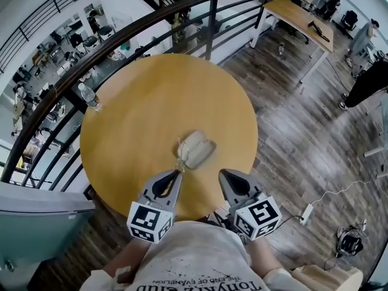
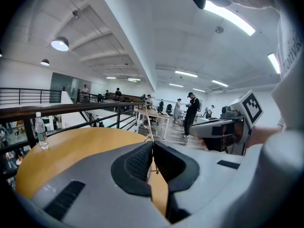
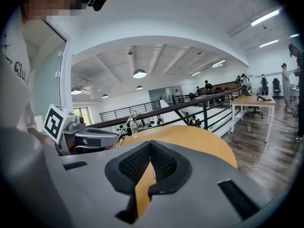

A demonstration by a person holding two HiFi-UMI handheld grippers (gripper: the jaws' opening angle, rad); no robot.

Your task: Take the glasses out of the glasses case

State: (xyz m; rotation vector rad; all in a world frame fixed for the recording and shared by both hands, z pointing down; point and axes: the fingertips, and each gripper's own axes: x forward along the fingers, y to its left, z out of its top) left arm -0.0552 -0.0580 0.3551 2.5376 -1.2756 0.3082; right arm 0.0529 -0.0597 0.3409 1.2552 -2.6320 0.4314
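Note:
A pale beige glasses case (image 1: 199, 148) lies near the middle of the round wooden table (image 1: 139, 114). Thin wire-framed glasses (image 1: 180, 154) stand up at the case's left edge, outside it. My left gripper (image 1: 177, 172) is shut on one thin arm of the glasses (image 2: 150, 123), which rise straight up from the closed jaws (image 2: 153, 144). My right gripper (image 1: 223, 173) hovers over the table's near edge, right of the case, shut with nothing between its jaws (image 3: 150, 145). In the right gripper view the glasses (image 3: 124, 123) stick up from the left gripper (image 3: 90, 139).
A clear water bottle (image 1: 91, 97) stands at the table's far left edge, also seen in the left gripper view (image 2: 42, 129). A dark railing (image 1: 151, 23) curves behind the table. Wood floor (image 1: 303, 132) lies to the right, with a cable and power strip (image 1: 307, 211).

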